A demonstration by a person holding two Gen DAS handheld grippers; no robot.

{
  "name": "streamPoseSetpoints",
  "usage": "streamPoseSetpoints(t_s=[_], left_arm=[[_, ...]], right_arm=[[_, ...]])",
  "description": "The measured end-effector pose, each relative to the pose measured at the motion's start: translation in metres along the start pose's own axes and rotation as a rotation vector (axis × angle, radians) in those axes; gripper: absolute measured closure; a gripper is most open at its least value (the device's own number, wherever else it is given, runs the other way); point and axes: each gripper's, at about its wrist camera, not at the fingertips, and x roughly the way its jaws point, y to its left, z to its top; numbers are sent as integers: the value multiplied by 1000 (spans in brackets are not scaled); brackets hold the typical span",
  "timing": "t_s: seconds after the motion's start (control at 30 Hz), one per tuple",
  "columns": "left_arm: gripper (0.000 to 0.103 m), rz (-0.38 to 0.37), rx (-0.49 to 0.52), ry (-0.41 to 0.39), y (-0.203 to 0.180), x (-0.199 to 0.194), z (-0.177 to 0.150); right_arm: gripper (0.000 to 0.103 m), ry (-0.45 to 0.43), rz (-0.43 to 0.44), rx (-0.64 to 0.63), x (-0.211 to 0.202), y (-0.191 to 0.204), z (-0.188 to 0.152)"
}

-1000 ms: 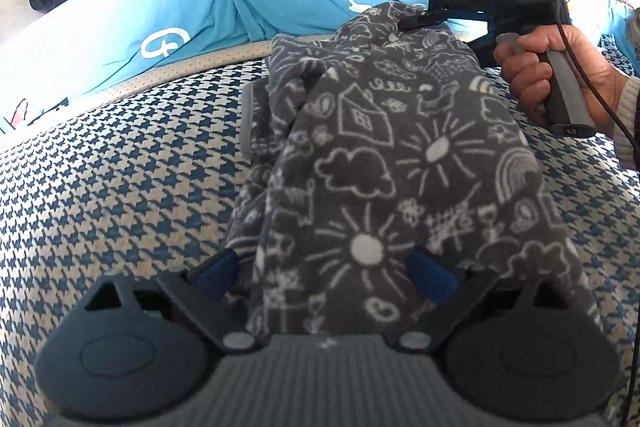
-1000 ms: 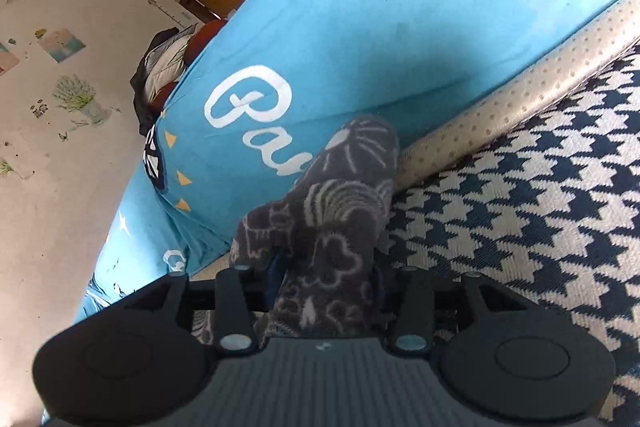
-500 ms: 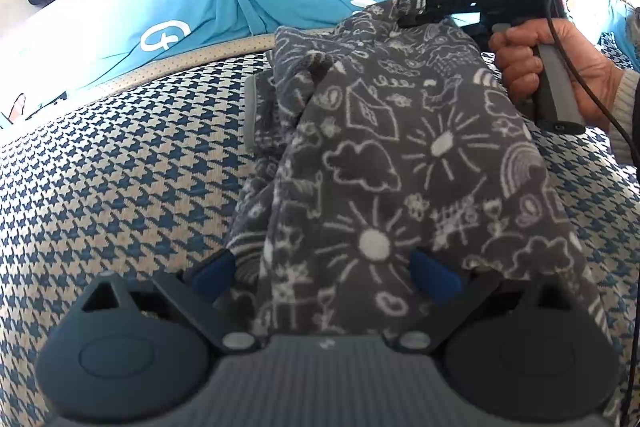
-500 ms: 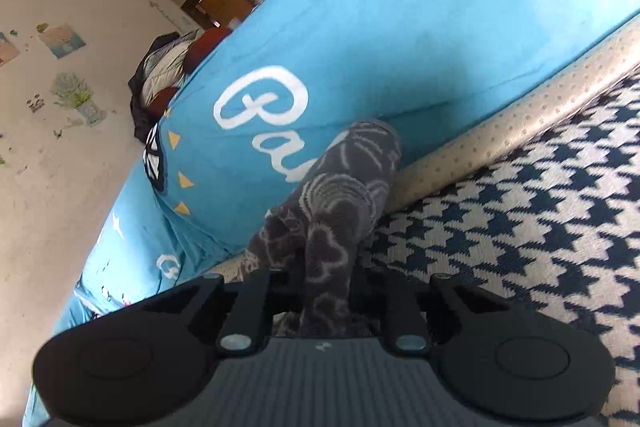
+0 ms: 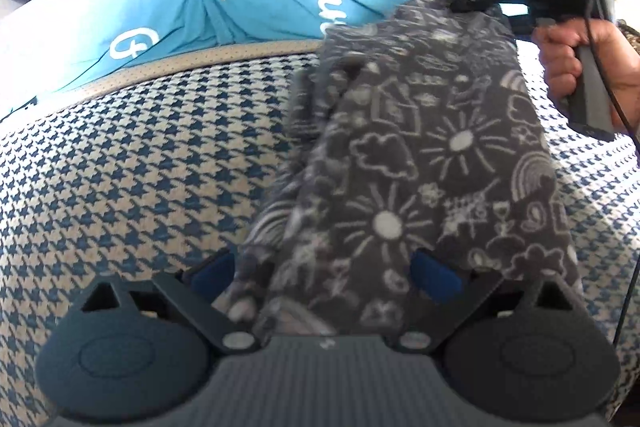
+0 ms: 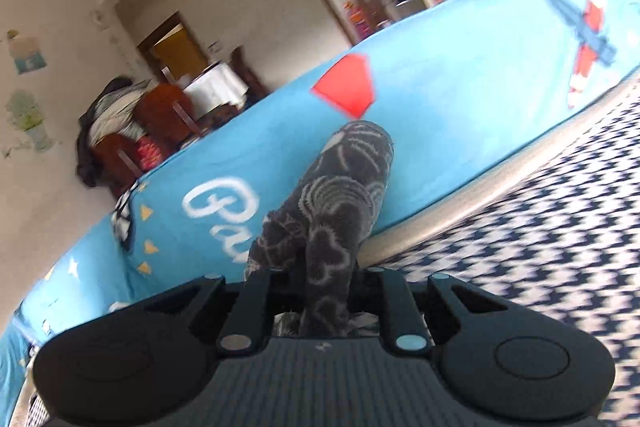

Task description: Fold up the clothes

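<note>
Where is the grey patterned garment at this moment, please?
In the left wrist view, the grey patterned garment stretches centre-right above the houndstooth cover, between both claws.

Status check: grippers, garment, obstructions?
Left gripper and right gripper both shut on grey doodle-print fleece garment. Garment lifted over houndstooth cover. Nothing obstructing.

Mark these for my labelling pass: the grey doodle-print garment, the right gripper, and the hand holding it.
grey doodle-print garment (image 5: 440, 163): left wrist view, on its printed front panel.
right gripper (image 5: 468, 1): left wrist view, where its jaws pinch the cloth.
hand (image 5: 576, 63): left wrist view, on the knuckles around the handle.
</note>
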Motion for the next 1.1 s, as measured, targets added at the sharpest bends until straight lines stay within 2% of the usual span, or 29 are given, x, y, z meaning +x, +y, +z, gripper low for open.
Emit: streamPoseSetpoints(t_s=[0.27,0.6,0.83,1.1], left_arm=[[4,-34,-15,-42,-2,-3,9],[4,-25,-61,-68,2,-3,19],[4,-43,-125,-59,9,-5,17],[4,-9,-139,-58,9,-9,9]], right_arm=[[87,-123,-232,95,-67,-67,14],[85,-147,-499,190,-122,-129,10],[73,-99,-475,173,-142,-120,1],[71,-45,-447,154,-165,-110,-9]])
